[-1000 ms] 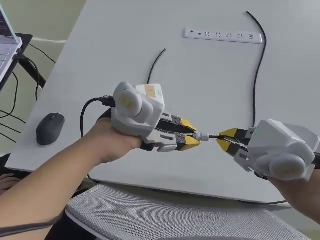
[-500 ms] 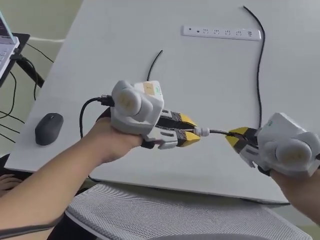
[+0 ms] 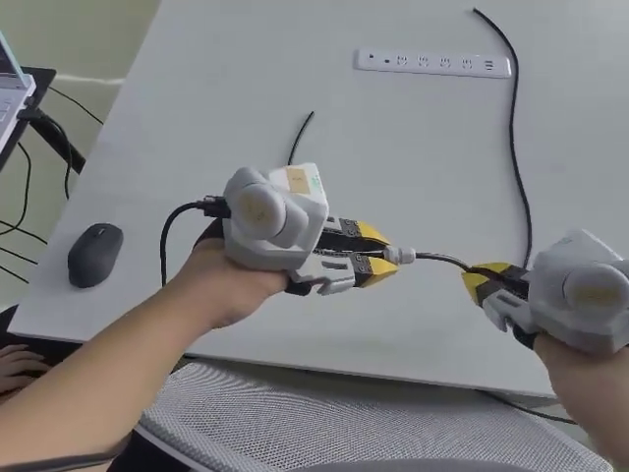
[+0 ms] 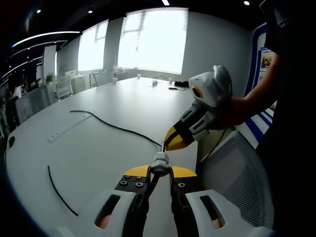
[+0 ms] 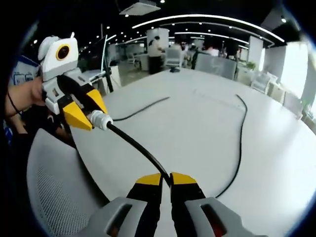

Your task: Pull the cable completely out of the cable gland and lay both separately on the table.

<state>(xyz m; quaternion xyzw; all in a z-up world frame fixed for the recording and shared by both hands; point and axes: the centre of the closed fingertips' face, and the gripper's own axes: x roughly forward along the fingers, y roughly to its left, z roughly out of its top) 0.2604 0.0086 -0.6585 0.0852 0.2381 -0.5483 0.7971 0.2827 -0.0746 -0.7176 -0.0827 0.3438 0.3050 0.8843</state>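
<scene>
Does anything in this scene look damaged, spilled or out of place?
Nothing stands out. The left gripper is shut on the cable gland, the right gripper on the cable, which runs unbroken between them. The power strip lies flat on the table.

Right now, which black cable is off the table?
The thin black cable pinched by the right gripper; the short cable and long cable lie flat on the white table.

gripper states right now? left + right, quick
Left gripper: closed, holding the cable gland.
Right gripper: closed, holding the cable.
</scene>
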